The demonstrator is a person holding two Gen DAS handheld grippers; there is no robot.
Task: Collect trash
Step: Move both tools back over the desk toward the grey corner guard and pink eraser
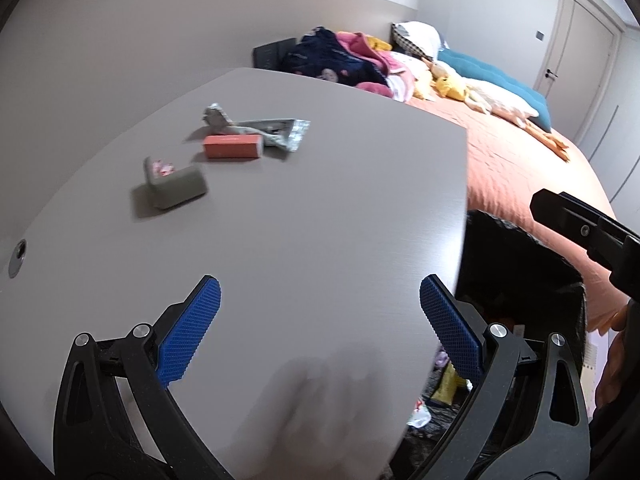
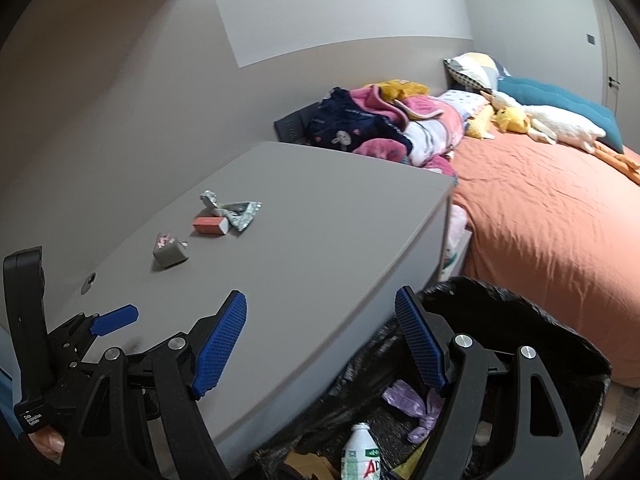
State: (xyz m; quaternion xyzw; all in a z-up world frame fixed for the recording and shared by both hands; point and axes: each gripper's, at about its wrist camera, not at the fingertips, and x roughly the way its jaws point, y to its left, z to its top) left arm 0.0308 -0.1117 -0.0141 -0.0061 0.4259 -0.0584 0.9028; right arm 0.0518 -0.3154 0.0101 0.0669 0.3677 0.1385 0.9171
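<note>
Biggest thing in here is the bed point(image 2: 552, 216) with its orange sheet, and there's a heap of clothes point(image 2: 380, 124) piled up at the end next to the desk, plus pillows and a yellow plush toy point(image 2: 510, 120) further along. Then the grey desk point(image 1: 320, 200), which runs right up against the bed.

Wedged between desk and bed, down on the floor, is a bin lined with a black trash bag point(image 2: 520, 320). It already holds stuff: a white plastic bottle point(image 2: 360, 460) and a crumpled purple wrapper point(image 2: 412, 404), a few other bits I can't make out.

The left gripper point(image 1: 320, 320) hangs over the near edge of the desk, blue pads spread wide with nothing between them. The right gripper point(image 2: 320, 344) sits over the desk corner and the bag's rim, fingers also wide apart and empty.

The trash is all well away from both, toward the back left of the desk: a crumpled silver foil wrapper point(image 1: 276, 130), an orange box point(image 1: 234, 146) touching it, and just beside that a small grey box point(image 1: 174, 186) with something pinkish on top.
</note>
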